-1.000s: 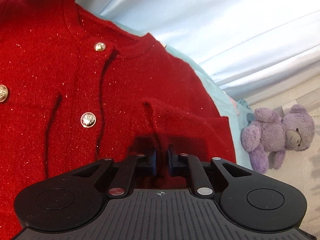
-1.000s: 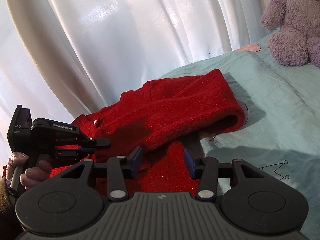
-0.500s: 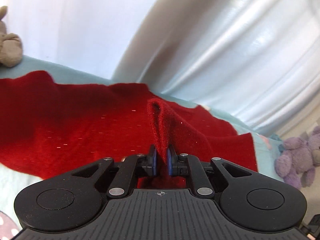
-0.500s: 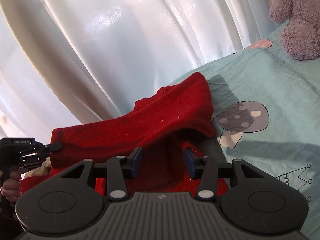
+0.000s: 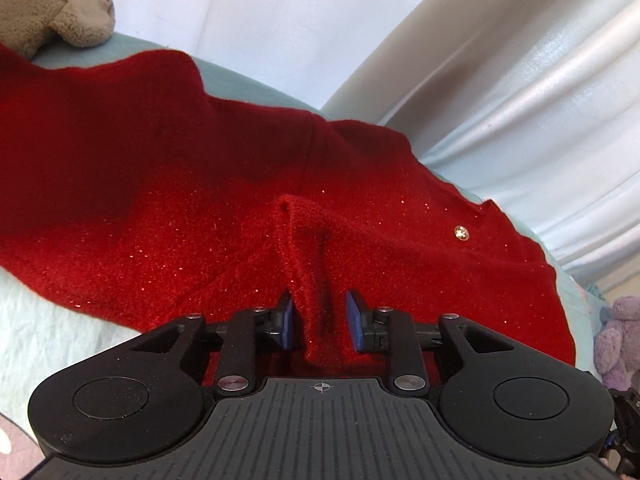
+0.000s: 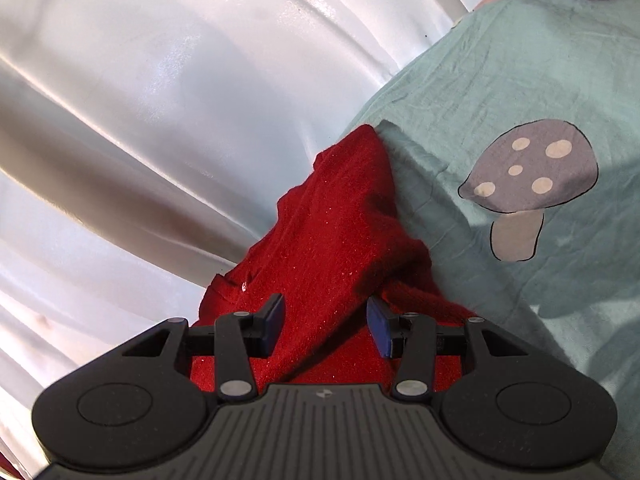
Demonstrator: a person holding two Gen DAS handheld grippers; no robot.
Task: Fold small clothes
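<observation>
The red cardigan [image 5: 168, 184] is spread on the bed sheet [image 6: 520, 64], beside the white curtain [image 6: 160, 80]. The jaws of the left hand-held gripper [image 5: 319, 322] are opening; a raised ridge of red knit is seen between them, with a gap at the right pad. The right hand-held gripper [image 6: 325, 326] is held apart over a folded part of the cardigan, with no pinch seen. A purple plush toy [image 5: 618, 344] is seen at the edge.
</observation>
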